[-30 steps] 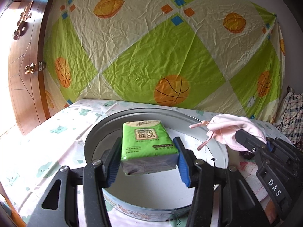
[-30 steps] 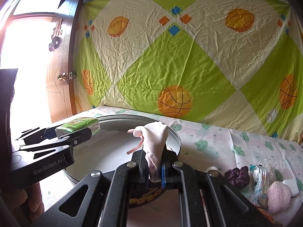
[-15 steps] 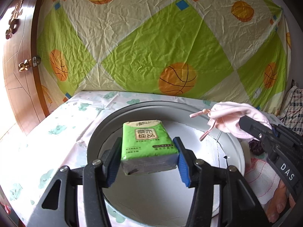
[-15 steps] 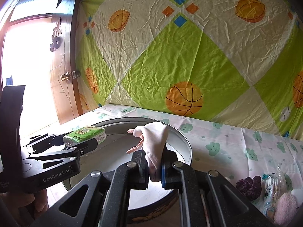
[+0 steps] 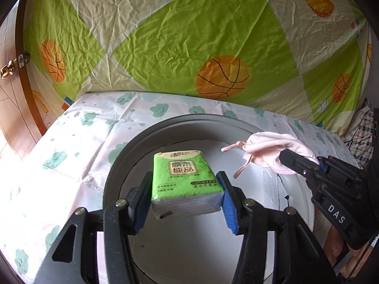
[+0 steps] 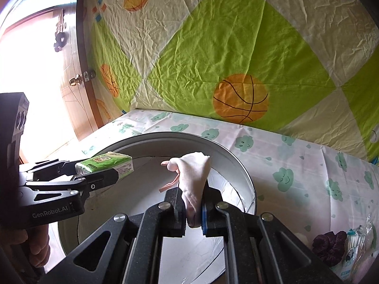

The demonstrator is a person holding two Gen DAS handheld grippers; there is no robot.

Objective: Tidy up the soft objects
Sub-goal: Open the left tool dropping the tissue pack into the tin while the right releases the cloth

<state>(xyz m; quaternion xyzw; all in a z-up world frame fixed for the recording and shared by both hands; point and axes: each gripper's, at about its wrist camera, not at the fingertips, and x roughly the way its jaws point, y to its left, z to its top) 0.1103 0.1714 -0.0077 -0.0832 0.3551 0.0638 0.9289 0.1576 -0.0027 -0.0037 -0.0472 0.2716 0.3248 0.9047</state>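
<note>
A green tissue pack (image 5: pixel 186 184) is clamped between the left gripper (image 5: pixel 184 203) pads; a pink cloth (image 6: pixel 194 184) is pinched in the closed right gripper (image 6: pixel 191 215) — both held above the round tin (image 5: pixel 113 175) on the cloud-print sheet (image 5: pixel 71 146)

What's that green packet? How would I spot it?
Find the big round white tub on the cloud-print bedsheet. Just above its opening, the left gripper pinches a tissue pack between blue-padded fingers. It is boxy and bright green, unlike the limp pink cloth held beside it.
</note>
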